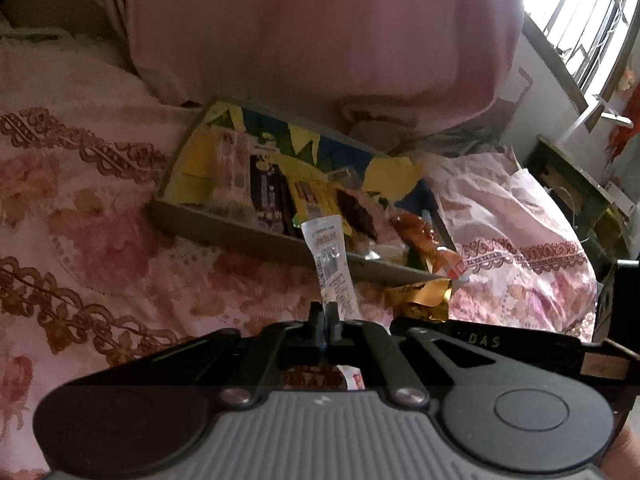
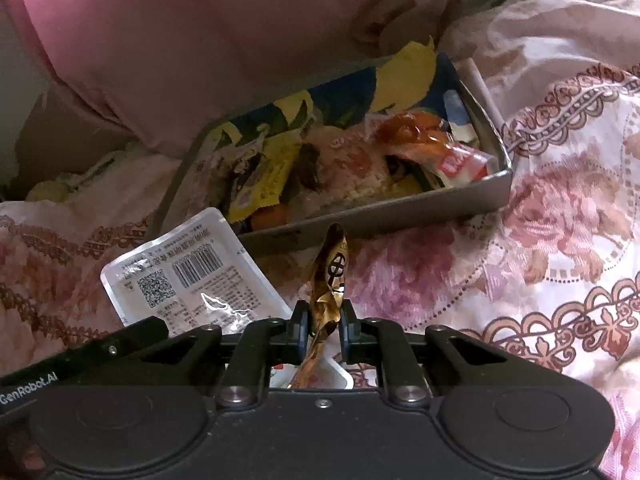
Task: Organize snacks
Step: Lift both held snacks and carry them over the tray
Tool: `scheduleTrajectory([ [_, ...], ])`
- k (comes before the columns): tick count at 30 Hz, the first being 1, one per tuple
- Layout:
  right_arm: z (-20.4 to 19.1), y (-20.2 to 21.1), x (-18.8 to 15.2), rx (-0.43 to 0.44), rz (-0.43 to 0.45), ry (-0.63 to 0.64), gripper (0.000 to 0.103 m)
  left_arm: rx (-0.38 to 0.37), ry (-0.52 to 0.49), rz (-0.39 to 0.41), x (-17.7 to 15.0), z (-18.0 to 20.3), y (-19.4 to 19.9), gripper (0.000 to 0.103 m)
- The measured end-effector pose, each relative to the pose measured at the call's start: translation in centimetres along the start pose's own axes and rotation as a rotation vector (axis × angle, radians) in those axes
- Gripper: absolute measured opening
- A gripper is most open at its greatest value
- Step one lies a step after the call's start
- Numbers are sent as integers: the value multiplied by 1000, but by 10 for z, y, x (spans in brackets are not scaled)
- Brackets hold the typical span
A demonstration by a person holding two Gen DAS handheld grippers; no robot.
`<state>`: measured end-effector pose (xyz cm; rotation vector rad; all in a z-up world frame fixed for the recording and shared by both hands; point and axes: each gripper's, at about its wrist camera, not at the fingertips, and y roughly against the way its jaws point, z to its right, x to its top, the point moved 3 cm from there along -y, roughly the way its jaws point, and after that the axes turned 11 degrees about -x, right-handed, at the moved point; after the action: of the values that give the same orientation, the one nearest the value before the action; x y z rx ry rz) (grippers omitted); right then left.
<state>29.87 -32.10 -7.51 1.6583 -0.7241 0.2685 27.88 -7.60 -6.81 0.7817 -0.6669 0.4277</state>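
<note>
In the left wrist view, our left gripper [image 1: 326, 320] has its fingers pressed together on the lower edge of a silver-white snack packet [image 1: 332, 264], which stands up edge-on just ahead of the fingertips. Beyond the packet, straight ahead, lies the grey cardboard tray [image 1: 240, 236] with its near wall facing us; inside it we see a yellow wrapper [image 1: 308, 196], a dark wrapper [image 1: 268, 196] and, toward the right end, an orange-brown sachet [image 1: 424, 240] hanging over the tray's corner. Just to the right of our fingertips a gold foil wrapper [image 1: 420, 298] shows above the black body of the other tool. Everything rests on a floral bedspread [image 1: 80, 216], and a pink cushion [image 1: 320, 32] rises behind the tray. In the right wrist view, our right gripper [image 2: 324, 320] pinches the gold foil wrapper [image 2: 330, 280] between its two fingers, the crumpled foil standing upright ahead of them. To the left of this claw the silver-white snack packet [image 2: 188, 276] shows its barcode face, held by the other tool at the lower left edge. Ahead and slightly right sits the grey cardboard tray [image 2: 400, 216], holding the yellow wrapper [image 2: 272, 176] and the orange-brown sachet [image 2: 420, 136], with the floral bedspread [image 2: 540, 240] spread around it.
</note>
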Motion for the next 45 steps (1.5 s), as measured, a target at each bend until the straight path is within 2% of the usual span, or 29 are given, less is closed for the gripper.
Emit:
scheduleTrajectory([
  [9,0,12,15,70,73,-58,16,-15,12,43,17,7,15,0],
  [19,-1,18,17,79,96,-66,16,30,-45,51,19,21,20,0],
  [34,-6,21,15,93,99,-52,16,59,-36,64,29,22,36,0],
  [39,-5,22,18,105,110,-62,16,66,-36,88,44,26,42,0],
  [45,-6,20,29,131,141,-76,16,59,-48,152,81,34,42,0],
])
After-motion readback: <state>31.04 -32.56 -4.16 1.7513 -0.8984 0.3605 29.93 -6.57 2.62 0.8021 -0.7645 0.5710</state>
